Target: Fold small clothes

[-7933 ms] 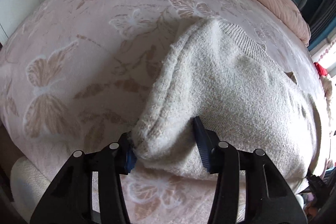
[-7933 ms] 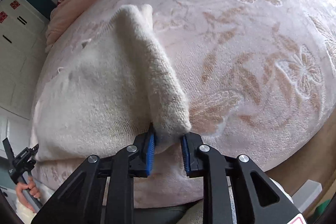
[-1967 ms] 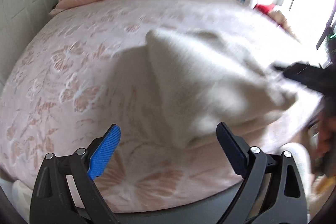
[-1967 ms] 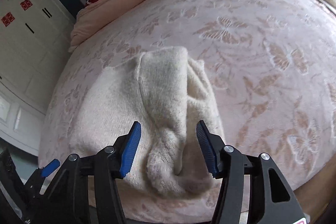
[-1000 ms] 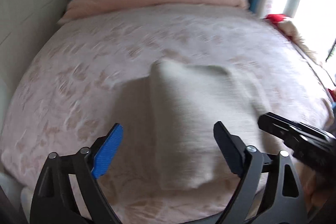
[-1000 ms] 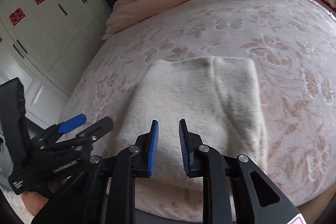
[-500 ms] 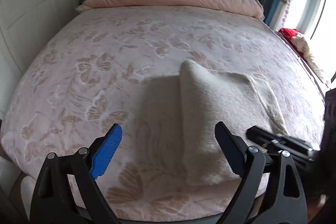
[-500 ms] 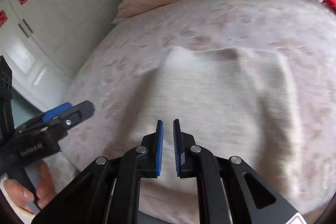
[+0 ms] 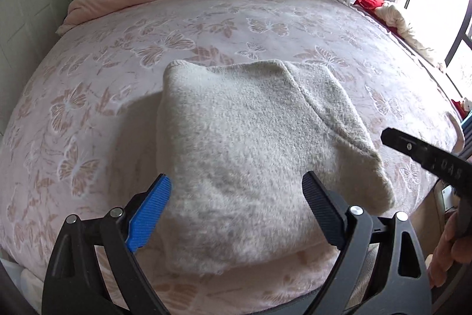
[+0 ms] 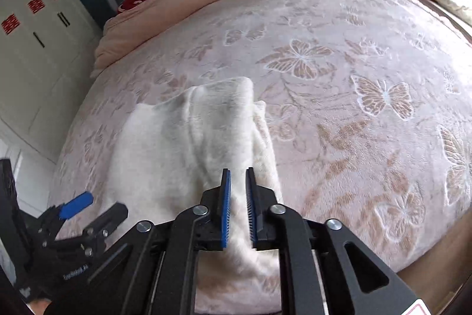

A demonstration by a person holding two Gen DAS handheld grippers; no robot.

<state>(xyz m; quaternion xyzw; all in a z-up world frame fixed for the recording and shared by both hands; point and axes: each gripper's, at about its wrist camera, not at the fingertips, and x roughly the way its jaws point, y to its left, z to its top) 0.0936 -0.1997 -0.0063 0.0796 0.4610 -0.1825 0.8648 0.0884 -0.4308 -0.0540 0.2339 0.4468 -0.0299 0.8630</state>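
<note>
From the left wrist, the left gripper (image 9: 236, 205) is hanging spread wide over the near edge of the folded cream sweater (image 9: 250, 152) lying on the butterfly-patterned bedspread (image 9: 88, 78), gripping nothing; it should be settling squarely before closing. From the right wrist, the right gripper (image 10: 237, 205) has just been opening to a narrow gap, over the sweater's right edge, pads apparently not pinching; it should be taking all layers together.
</note>
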